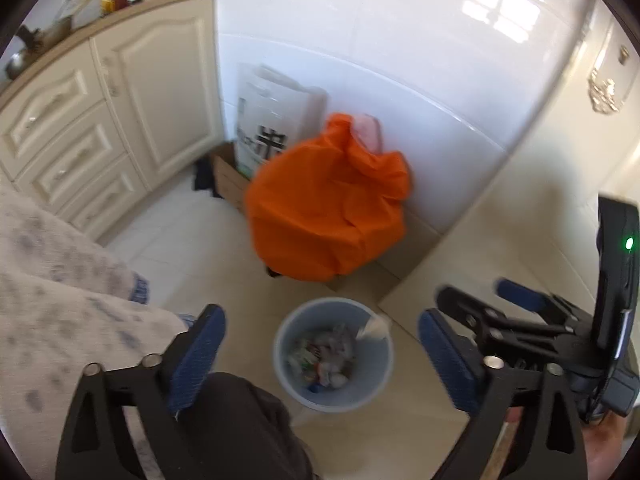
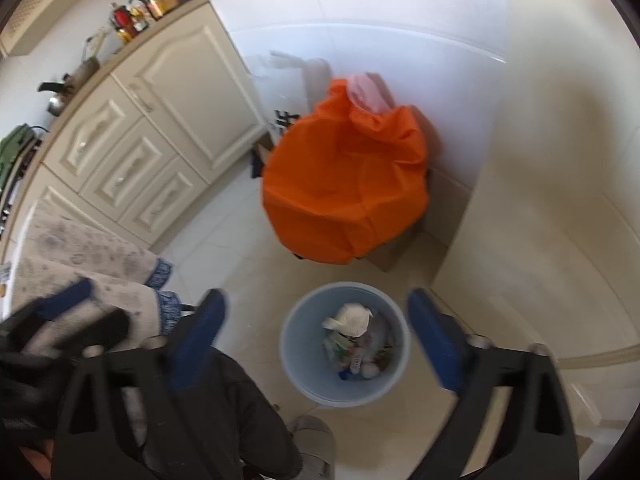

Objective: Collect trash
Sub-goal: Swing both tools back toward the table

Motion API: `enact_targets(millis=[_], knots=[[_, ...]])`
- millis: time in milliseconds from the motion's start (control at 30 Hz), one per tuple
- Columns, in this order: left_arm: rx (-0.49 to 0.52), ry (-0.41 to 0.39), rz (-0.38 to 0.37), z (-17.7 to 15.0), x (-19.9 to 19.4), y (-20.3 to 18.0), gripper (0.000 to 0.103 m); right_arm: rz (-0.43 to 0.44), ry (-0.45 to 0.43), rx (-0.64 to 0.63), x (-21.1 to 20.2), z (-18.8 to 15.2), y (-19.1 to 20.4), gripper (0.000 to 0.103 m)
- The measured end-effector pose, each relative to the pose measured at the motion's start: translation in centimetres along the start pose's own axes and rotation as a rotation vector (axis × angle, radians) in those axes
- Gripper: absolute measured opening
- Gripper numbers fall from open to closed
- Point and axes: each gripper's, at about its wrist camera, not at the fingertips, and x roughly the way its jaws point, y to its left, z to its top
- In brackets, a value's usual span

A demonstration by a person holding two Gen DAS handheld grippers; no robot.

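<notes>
Cabinetry of cream panelled wood (image 1: 132,96) is recorded along the left, its tabletop (image 1: 132,2) crowded with bottles and jars. White glossy wall tiling (image 1: 400,40) is noted behind, pale floor tiles (image 1: 208,256) below.

Orange crumpled cloth bag (image 1: 324,204) is seen draped over a brown cardboard box against the wall, a white printed paper bag (image 1: 276,116) standing behind it.

Pale blue round plastic bin (image 2: 296,356) is placed on the floor just in front of the orange bag, directly beneath both pairs of tongs. Assorted wrappers and paper scraps (image 2: 356,352) are held in its bottom; a white crumpled wad of tissue (image 2: 352,320) is caught near the far rim, seemingly at the moment of dropping in.

Left tongs (image 1: 320,360) are held wide apart, nothing between the blue pads. Right tongs (image 2: 316,344) are likewise spread wide and empty.

Step judged: release of trash over the bin. For a clean result, the tongs are best kept centred above the opening until the wad has settled inside, then lifted straight up so the rim is not knocked.
</notes>
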Motion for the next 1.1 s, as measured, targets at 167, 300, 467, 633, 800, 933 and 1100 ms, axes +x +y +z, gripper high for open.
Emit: enact_targets(millis=[167, 300, 467, 633, 800, 933, 1100], knots=[[-0.027, -0.033, 0.022, -0.9, -1.9, 0.3, 0.102, -0.014, 0.008, 0.031, -0.3, -0.2, -0.3, 0.103], [-0.064, -0.067, 0.018, -1.7, -4.1, 1.8, 0.102, -0.014, -0.002, 0.010, -1.1, 0.1, 0.8, 0.103], [-0.088, -0.126, 0.028, -2.9, -7.7, 4.3, 0.102, 0.002, -0.039, -0.041, -3.0, 1.0, 3.7, 0.103], [-0.120, -0.204, 0.044, -4.8, -12.8, 7.2, 0.102, 0.033, -0.099, -0.123, -5.8, 1.8, 8.7, 0.103], [-0.165, -0.293, 0.073, -7.2, -18.7, 10.7, 0.102, 0.071, -0.161, -0.218, -8.8, 2.4, 14.5, 0.103], [-0.208, -0.353, 0.100, -9.6, -22.6, 13.6, 0.102, 0.107, -0.206, -0.297, -11.1, 2.5, 19.4, 0.103], [-0.281, -0.435, 0.137, -13.5, -28.1, 18.3, 0.102, 0.147, -0.245, -0.396, -12.9, 2.1, 25.8, 0.103]])
